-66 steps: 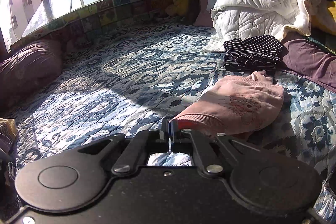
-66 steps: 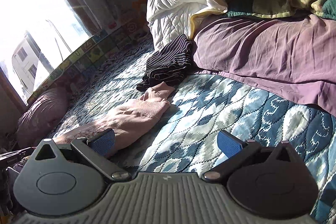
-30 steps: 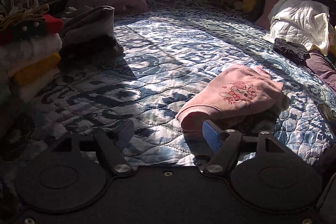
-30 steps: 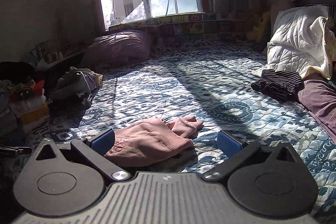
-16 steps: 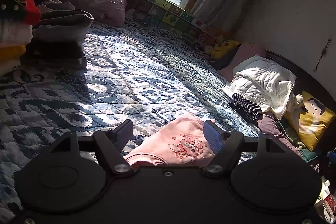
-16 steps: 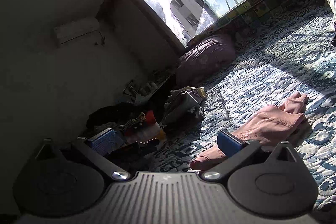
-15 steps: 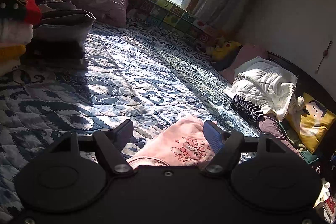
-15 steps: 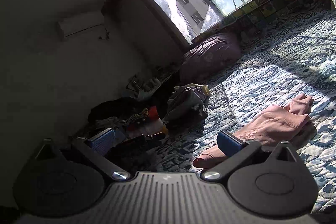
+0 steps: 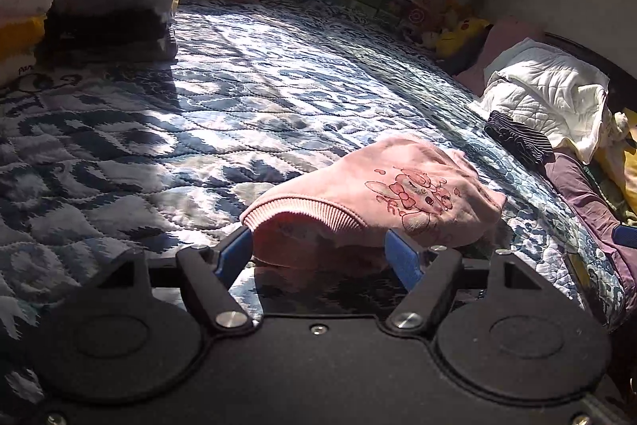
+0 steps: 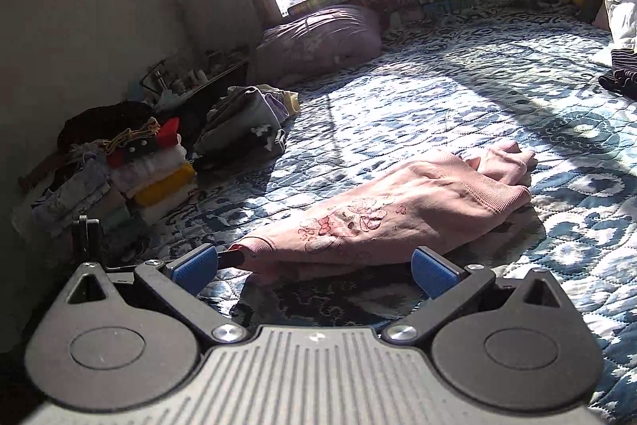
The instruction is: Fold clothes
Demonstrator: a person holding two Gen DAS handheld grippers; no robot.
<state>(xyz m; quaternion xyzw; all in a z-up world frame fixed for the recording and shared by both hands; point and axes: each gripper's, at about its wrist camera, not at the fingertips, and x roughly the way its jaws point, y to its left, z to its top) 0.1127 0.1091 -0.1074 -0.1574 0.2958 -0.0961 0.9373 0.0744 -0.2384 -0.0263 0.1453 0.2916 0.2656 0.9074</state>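
Sweater (image 9: pixel 378 194), pink with a small cartoon print, lies bunched on the bed (image 9: pixel 223 106), a little right of the middle, with its ribbed hem turned to the near side. It is partly folded, I think, but the shape is not flat: the hem stands up in an arch and the cuffs stick out at the far end in the right wrist view.

Left tool (image 9: pixel 318 251) is released, its jaws standing wide apart just in front of the hem, one blue pad at each side of the raised edge, and it grasps nothing. Right tool (image 10: pixel 314 269) is also released and empty, low over the quilt at the near long side of the sweater (image 10: pixel 390 218); whether its pads touch the cloth I cannot tell.

The step in hand seems to be the approach for a new grip. Next, each tool should close on one thin layer of cloth at the hem or side edge, not on the whole bundle, then lift and carry it over evenly so the fold lands straight.

A stack (image 10: pixel 155 178) of folded clothes waits at the far left, probably the place for the finished piece.
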